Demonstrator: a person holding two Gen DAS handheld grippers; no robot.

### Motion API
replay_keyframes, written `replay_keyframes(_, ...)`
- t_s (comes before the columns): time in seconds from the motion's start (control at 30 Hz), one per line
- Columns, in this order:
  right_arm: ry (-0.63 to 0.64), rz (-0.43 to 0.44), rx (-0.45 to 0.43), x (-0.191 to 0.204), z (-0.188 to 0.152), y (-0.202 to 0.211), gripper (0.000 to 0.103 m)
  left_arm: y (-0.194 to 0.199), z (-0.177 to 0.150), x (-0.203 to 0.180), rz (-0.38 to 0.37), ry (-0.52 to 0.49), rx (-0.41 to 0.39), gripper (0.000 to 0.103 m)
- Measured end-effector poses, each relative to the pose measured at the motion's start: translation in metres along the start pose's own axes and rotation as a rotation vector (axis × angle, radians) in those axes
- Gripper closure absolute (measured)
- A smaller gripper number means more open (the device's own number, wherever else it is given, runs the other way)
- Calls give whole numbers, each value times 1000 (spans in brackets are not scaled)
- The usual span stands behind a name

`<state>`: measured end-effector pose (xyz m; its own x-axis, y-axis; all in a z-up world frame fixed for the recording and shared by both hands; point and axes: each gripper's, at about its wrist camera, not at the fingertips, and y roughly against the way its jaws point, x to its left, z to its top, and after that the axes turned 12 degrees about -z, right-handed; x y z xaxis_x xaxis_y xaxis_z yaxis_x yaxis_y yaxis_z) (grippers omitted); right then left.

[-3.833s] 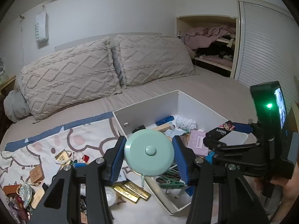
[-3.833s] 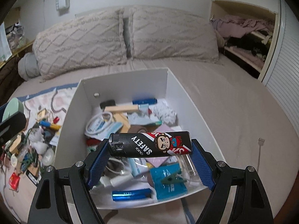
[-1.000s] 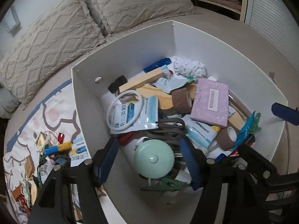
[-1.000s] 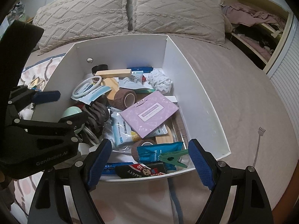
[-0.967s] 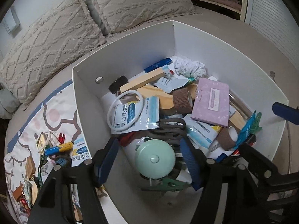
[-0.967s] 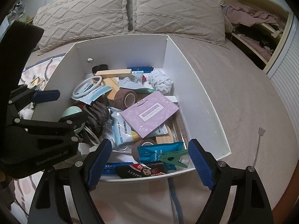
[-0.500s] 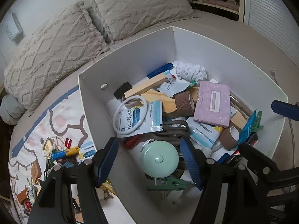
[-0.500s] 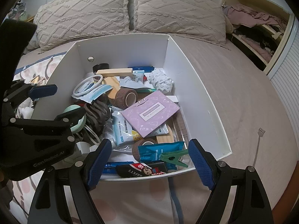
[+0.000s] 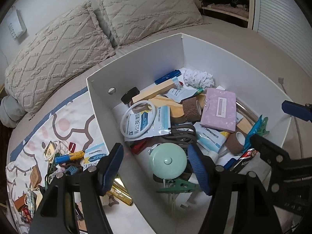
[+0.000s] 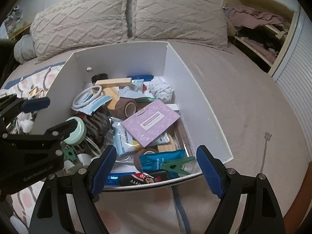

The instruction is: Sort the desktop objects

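Observation:
A white box stands on the bed, full of small objects. The mint round tape measure lies loose in the box by its near wall. My left gripper is open, its jaws wide apart on either side of the tape measure and above it. The black lighter with a monkey picture lies in the box at its front wall. My right gripper is open and empty above that front wall.
A patterned cloth left of the box holds several loose items, among them a blue-and-yellow pen and gold packets. Two pillows lie behind. A small fork-like tool lies on the bed at the right.
Both grippers have let go: the tape measure and the lighter now lie in the box. Over the last second both grippers have drawn back and up from the box.

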<state>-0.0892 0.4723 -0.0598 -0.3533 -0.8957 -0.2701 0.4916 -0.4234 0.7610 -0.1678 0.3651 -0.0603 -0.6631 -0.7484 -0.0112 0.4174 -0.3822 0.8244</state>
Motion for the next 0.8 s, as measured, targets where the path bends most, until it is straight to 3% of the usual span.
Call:
replay_keyframes(0.2,-23,-17,-24,-3,1,6,19,13,-1,0,27,4,-43,35)
replay_keyframes(0.43,-29,-52,-52,-1,1,9,19,29,-6,10,7,36,-79,35)
replay_keyframes(0.47,-34,-57,-59,-2,2,10,18,30,-7,11,6,39,-83,35)
replay_keyframes(0.53,-51,-66,-74,-3,2,13,2,33,-10,13,2,45,-89,34)
replay_keyframes(0.6,-73,-53,-99,-5,2,17,0,36,-13,15,2,54,-101,20)
replay_keyframes(0.73,-110,-46,-114,-6,2,21,0,41,-17,18,2,60,-122,14)
replay_keyframes(0.8,-113,-53,-115,-4,2,21,0,44,-19,20,-5,67,-125,5)
